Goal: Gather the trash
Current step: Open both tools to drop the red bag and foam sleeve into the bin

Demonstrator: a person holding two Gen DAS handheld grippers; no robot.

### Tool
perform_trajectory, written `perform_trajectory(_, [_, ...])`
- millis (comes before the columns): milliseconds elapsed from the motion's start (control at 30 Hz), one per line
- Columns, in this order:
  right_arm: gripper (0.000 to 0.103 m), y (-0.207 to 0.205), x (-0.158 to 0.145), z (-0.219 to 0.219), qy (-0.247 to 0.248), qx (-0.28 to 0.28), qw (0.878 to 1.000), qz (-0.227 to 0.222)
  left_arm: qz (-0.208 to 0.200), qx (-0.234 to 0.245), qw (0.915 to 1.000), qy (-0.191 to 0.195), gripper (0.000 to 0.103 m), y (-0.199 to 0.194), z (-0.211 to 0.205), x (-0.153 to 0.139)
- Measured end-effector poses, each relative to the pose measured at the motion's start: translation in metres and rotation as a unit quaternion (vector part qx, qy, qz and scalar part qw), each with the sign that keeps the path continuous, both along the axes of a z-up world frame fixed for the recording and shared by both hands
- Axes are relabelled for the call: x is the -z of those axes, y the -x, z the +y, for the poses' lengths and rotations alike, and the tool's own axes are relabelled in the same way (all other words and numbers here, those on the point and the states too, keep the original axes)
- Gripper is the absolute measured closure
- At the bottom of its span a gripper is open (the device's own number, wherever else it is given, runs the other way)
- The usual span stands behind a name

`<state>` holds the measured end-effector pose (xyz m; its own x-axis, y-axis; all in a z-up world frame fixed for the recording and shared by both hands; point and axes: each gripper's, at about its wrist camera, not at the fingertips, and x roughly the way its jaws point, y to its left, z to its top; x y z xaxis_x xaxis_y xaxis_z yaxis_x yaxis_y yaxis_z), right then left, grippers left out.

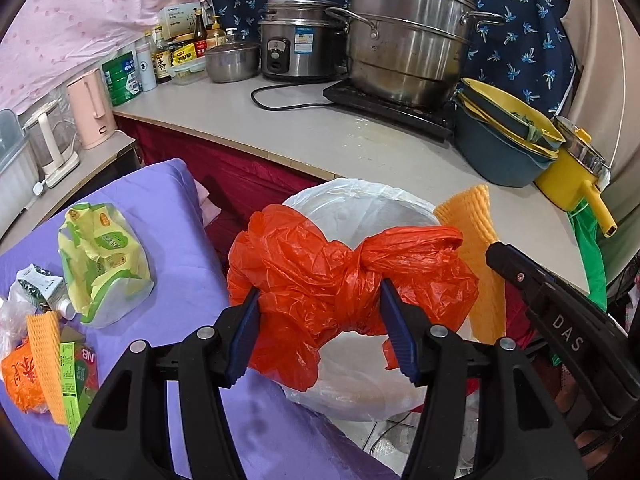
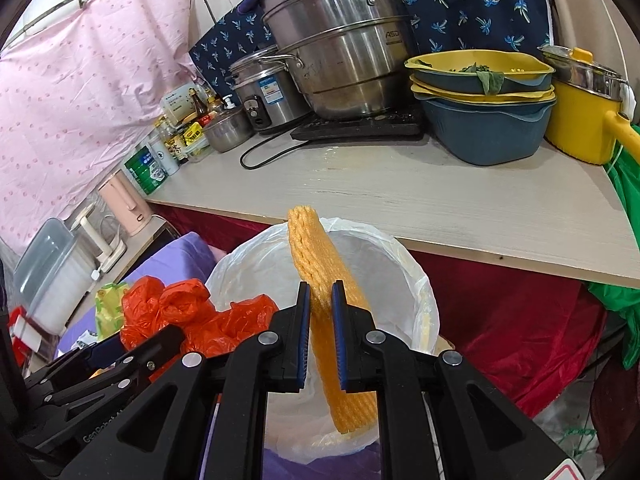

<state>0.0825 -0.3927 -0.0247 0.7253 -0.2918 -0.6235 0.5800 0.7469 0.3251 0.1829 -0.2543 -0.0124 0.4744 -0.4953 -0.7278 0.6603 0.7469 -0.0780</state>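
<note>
- Orange-red plastic fills the left wrist view: a knotted orange bag (image 1: pixel 344 276) sits pinched at its knot between the 2 blue pads of the left gripper (image 1: pixel 320 332), whose jaws are closed partway on it.
- The bag hangs over the white-lined bin (image 1: pixel 360 200), which stands between the purple sheet (image 1: pixel 168 208) and the counter (image 1: pixel 360 136).
- On the sheet to the left lie a crumpled green-yellow wrapper (image 1: pixel 104 264), an orange foam net (image 1: pixel 46 356) and a small carton (image 1: pixel 78 376).
- At the right edge the right gripper's black body shows, with the yellow foam sleeve (image 1: pixel 476 248) beside the bag.
- In the right wrist view the right gripper (image 2: pixel 321 332) has its jaws nearly together, clamped on the yellow foam sleeve (image 2: pixel 320 264), which stands tilted above the bin (image 2: pixel 412 280).
- The orange bag (image 2: pixel 180 312) is at lower left, touching the bin's rim, with the left gripper's black frame below it.
- A steel steamer pot (image 2: pixel 344 52) and stacked basins (image 2: pixel 484 92) sit on the counter (image 2: pixel 440 196) behind.
</note>
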Motion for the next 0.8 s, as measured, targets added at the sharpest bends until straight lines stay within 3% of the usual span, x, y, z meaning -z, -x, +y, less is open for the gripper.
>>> perform_trajectory(133, [0.086,-0.005,0.003,-0.005,0.0,0.006,1.0,-0.001,0.005,-0.004,1.0,0.0,0.044,-0.006,-0.006,0.005])
perform_trajectory(233, [0.069,-0.004,0.001,-0.007,0.004,0.017,1.0,-0.003,0.008,-0.014,0.9998,0.011,0.038,-0.01,-0.006,0.005])
perform_trajectory(467, [0.053,0.005,-0.021,-0.003,0.024,0.024,0.999,-0.027,-0.01,-0.019,0.9993,0.032,0.022,-0.007,-0.002,-0.011])
perform_trajectory(800, [0.046,0.021,-0.06,0.02,0.042,0.016,0.997,-0.062,-0.036,-0.046,0.9968,0.055,0.018,-0.002,0.032,-0.041])
